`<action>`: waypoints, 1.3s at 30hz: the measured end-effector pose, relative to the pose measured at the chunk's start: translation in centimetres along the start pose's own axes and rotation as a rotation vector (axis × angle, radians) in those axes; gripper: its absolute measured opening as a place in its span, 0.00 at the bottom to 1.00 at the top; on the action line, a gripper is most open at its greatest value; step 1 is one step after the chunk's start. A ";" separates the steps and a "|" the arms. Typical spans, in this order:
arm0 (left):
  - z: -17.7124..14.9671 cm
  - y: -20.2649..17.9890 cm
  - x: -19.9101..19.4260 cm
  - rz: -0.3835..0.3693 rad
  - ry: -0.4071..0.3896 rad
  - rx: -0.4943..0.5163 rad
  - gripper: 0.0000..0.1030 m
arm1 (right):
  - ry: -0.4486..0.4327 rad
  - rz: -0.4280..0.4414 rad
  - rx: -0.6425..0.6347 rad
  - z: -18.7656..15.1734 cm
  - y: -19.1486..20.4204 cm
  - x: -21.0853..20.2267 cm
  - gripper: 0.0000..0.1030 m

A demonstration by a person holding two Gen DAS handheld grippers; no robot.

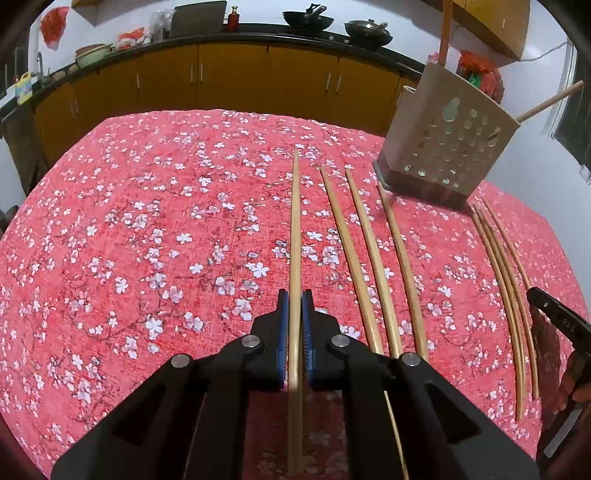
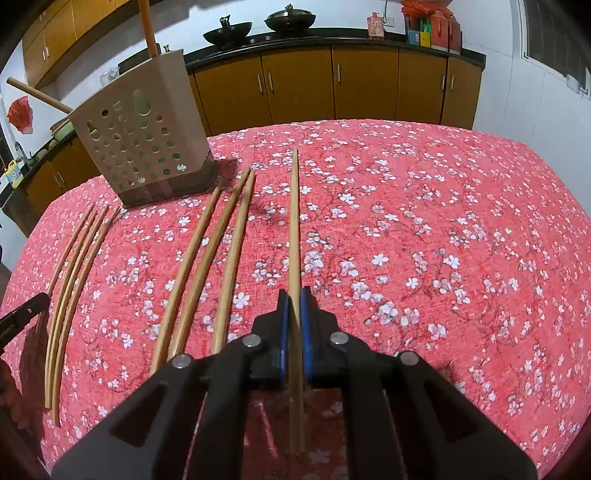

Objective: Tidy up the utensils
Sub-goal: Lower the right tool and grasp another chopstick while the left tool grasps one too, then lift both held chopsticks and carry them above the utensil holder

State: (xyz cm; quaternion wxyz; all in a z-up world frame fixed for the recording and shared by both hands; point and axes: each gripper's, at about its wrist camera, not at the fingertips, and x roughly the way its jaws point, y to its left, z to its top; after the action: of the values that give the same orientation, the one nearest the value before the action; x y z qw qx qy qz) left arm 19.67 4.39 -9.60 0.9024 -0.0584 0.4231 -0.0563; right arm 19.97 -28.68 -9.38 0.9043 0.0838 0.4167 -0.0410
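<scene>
At lower centre of both wrist views, a light, stiff, smooth chopstick (image 1: 295,236) (image 2: 293,229) is gripped near its thick end between each gripper's fingers (image 1: 283,332) (image 2: 283,332), slippage being judged likely above the cloth-covered counter (image 1: 129,240).

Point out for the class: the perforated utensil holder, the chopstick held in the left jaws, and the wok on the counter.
utensil holder (image 1: 448,144), left wrist view, perforated front wall.
held chopstick (image 1: 295,229), left wrist view, mid-shaft beyond the jaws.
wok (image 1: 308,20), left wrist view, dark bowl.
</scene>
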 end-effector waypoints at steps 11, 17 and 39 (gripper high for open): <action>-0.1 0.4 -0.3 -0.024 -0.003 -0.031 0.09 | 0.000 -0.001 0.000 0.0 0.1 0.0 0.08; -0.1 0.5 -0.4 -0.034 -0.004 -0.044 0.09 | 0.001 -0.001 0.000 0.0 0.1 0.0 0.08; 1.0 -0.6 -3.2 -0.001 -0.041 0.024 0.07 | -0.122 0.040 0.020 1.2 -0.8 -5.5 0.07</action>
State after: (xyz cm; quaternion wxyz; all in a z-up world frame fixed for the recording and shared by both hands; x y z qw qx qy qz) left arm 18.37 4.36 -6.50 0.9115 -0.0491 0.4037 -0.0607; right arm 17.12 -29.61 -4.53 0.9277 0.0986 0.3586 -0.0323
